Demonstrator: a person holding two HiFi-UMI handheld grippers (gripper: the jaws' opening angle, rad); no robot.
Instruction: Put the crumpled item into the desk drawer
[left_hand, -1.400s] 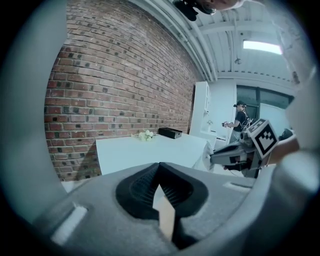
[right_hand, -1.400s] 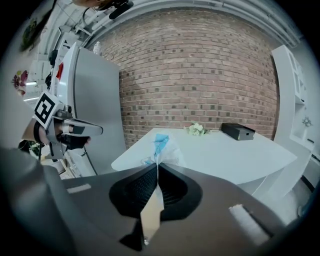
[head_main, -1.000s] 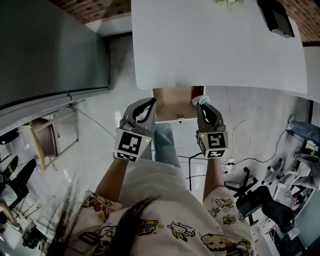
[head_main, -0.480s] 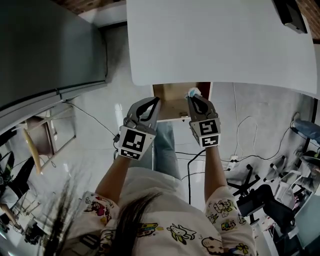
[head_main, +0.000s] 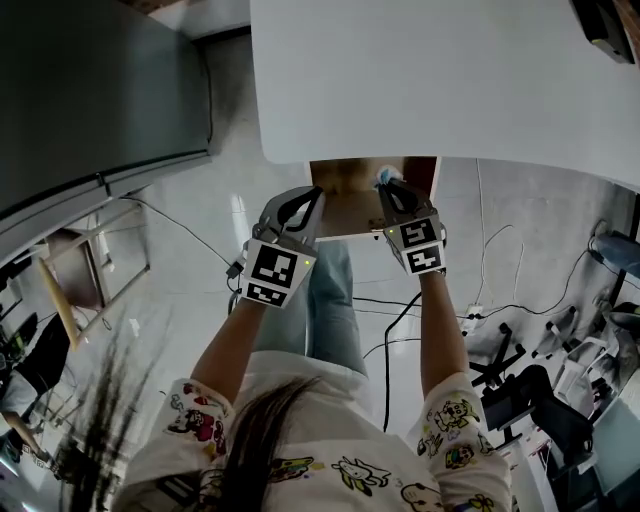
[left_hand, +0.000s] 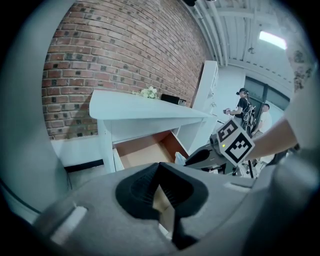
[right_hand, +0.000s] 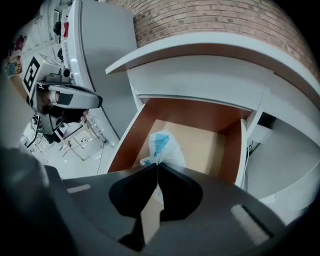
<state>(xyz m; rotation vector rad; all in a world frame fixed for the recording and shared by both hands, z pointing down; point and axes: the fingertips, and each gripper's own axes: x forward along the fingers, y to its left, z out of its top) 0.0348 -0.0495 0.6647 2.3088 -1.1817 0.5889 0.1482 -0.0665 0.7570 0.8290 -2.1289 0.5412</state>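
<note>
Hovering over the open drawer (right_hand: 200, 145), right hand-held gripper (right_hand: 157, 165) pinching crumpled item (right_hand: 162, 145).

We take this for an office or lab workroom. A wall of red brick (left_hand: 125, 60) stands behind a white desk (head_main: 430, 80), which has an open brown wooden drawer (right_hand: 200, 140) under its near edge. Bare white ceiling pipes (left_hand: 220, 22) and a bright strip light (left_hand: 272, 39) run overhead. On the pale glossy floor (head_main: 190, 260), black cables (head_main: 386, 370) trail near a white power strip (head_main: 477, 312) and black swivel chairs (head_main: 540, 410). A tall grey metal cabinet (head_main: 90, 90) stands left of the desk. Two people (left_hand: 243, 102) stand in the background.
</note>
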